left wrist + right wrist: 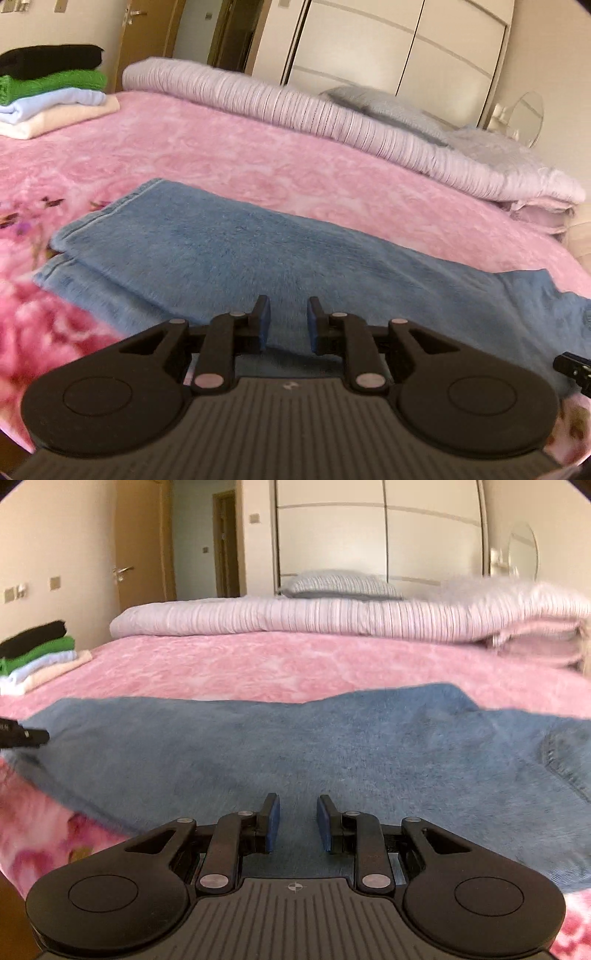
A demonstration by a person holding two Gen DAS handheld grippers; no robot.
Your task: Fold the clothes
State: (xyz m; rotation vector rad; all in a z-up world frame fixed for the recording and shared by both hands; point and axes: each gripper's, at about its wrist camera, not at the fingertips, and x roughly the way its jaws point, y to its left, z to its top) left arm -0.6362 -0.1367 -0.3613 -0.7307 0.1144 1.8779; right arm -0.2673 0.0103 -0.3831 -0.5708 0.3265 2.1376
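Garment (258, 254) blue, half-folded on bed (258, 155); left gripper (289, 323) and right gripper (297, 823) narrowly parted, empty: likely best to pinch near edge squarely, fold evenly.

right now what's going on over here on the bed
A person with a claw in each hand is folding laundry on a pink blanket. A blue fleece garment lies spread out in front, one end already doubled over. The left claw and right claw are both above it, open and holding nothing. A stack of folded clothes sits at the far left, with a rolled quilt behind.
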